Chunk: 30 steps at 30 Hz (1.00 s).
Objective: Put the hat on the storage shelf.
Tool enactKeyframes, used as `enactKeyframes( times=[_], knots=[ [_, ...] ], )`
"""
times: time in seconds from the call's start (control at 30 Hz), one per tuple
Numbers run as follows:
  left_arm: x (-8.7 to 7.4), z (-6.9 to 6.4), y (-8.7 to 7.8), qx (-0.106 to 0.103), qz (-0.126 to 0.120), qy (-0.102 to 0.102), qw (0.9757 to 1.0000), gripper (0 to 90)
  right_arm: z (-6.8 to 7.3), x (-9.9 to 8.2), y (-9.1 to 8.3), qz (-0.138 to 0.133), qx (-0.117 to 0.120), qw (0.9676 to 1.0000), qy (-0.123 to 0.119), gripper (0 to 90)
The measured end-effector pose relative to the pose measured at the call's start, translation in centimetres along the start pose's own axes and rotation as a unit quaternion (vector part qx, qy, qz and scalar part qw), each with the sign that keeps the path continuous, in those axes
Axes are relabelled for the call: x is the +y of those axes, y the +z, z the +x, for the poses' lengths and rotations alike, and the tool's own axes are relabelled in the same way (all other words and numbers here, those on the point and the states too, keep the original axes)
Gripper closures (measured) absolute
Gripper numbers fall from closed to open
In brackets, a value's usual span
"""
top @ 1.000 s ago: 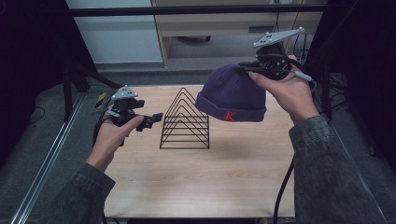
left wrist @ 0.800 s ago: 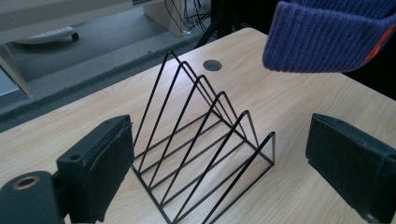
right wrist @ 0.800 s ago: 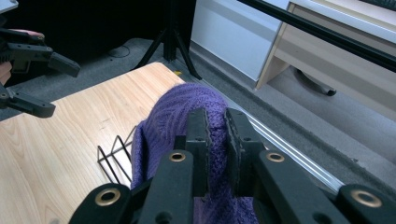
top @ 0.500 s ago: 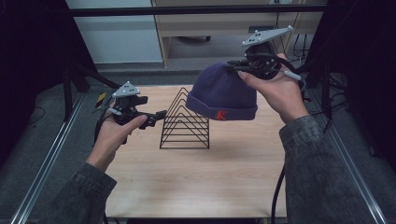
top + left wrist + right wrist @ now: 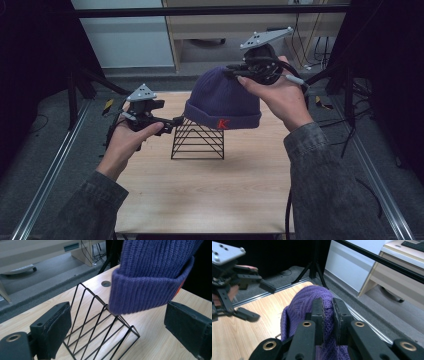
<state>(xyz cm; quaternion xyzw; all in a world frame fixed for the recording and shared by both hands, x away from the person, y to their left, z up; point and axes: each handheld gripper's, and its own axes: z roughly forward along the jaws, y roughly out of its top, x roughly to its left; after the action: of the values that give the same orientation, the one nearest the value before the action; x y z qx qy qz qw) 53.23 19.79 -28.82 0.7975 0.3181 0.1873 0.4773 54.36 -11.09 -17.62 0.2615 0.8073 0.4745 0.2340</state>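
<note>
The right gripper [image 5: 239, 75] is clenched on the crown of a purple ribbed knit beanie with a folded cuff and a red letter K [image 5: 223, 102], and in the right gripper view its two black jaws stand close together with a fold of the purple knit pinched between the pads [image 5: 319, 312]. The beanie hangs in the air from that grip, above the far half of the light wooden table [image 5: 200, 200], its cuff hanging level and overlapping the top of a black wire rack made of triangular frames [image 5: 198, 144]. In the left gripper view the cuff's lower edge sits right at the rack's ridge; whether it touches the wire I cannot tell. The rack stands upright on the table, roughly midway between the left and right edges and nearer the far edge than the near one. The left gripper [image 5: 176, 121] is released, its jaws spread wide with nothing between them, held level just beside the rack's left end and pointing toward it. A round hole in the tabletop [image 5: 106, 283] lies beyond the rack, near the far edge.
</note>
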Motion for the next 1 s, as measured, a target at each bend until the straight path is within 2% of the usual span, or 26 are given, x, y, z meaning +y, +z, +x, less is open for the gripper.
enactKeyframes(
  times=[0.23,0.43,0.67,0.7,0.8,0.83,0.97,1.0],
  knots=[
    [0.1,0.3,1.3,-0.002,0.007,0.006,1.0,7.1,0.2,0.1,1.3,-0.003,0.01,0.9999,-0.001,80.6],
    [0.1,0.7,2.4,0.01,0.017,0.011,0.9997,6.9,0.5,0.6,2.0,-0.006,0.018,0.9998,-0.001,80.5],
    [0.0,1.3,3.4,-0.003,0.014,-0.009,0.9999,7.8,1.0,1.5,2.5,-0.009,0.027,0.9996,-0.007,80.5],
    [0.0,1.3,3.4,-0.004,0.013,-0.011,0.9998,9.7,1.1,1.6,2.6,-0.01,0.028,0.9995,-0.007,80.5],
    [-0.1,1.3,3.6,-0.011,0.02,-0.012,0.9997,23.2,1.4,1.7,2.9,-0.011,0.031,0.9994,-0.009,80.4],
    [-0.2,1.3,3.6,-0.01,0.023,-0.008,0.9997,31.2,1.5,1.7,3.0,-0.01,0.031,0.9994,-0.01,80.4],
    [-0.3,1.1,3.5,0.005,0.026,0.001,0.9996,56.0,1.6,1.6,3.3,-0.008,0.029,0.9995,-0.008,80.4],
    [-0.3,1.1,3.5,0.01,0.027,0.004,0.9996,58.5,1.6,1.5,3.4,-0.009,0.027,0.9996,-0.008,80.4]
  ],
)
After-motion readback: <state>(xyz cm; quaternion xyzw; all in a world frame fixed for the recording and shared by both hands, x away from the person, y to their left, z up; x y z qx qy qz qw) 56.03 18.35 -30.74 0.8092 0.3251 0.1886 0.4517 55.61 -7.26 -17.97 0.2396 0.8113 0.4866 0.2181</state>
